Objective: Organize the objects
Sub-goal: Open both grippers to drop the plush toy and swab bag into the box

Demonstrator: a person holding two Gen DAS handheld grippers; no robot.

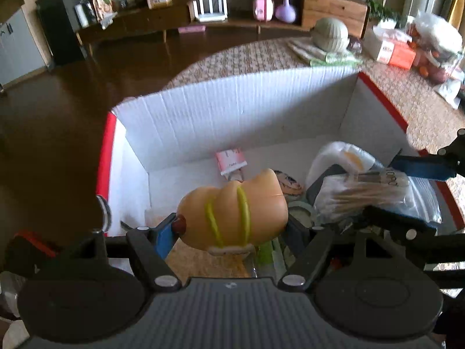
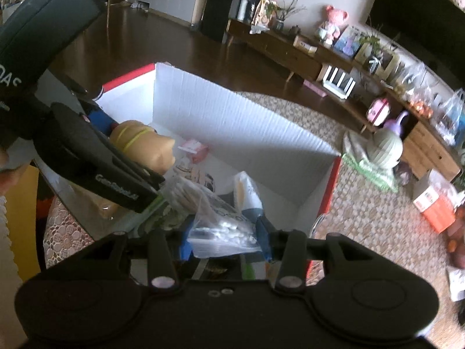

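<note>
Fingers (image 1: 165, 234) of the left gripper (image 1: 229, 229) clamp a toy bread roll (image 1: 235, 212); the right gripper (image 2: 226, 242) pinches a plastic bag (image 2: 221, 232).

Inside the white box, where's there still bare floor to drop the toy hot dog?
Bare floor lies along the box's left wall, up to its far corner, left of the pink packet. The right side is crowded: a white pouch, a bag of wooden sticks.

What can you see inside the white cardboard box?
Inside the white box: a pink packet, a white bottle and flat items on the floor. The toy bread and bag of cotton swabs hide the rest.
</note>
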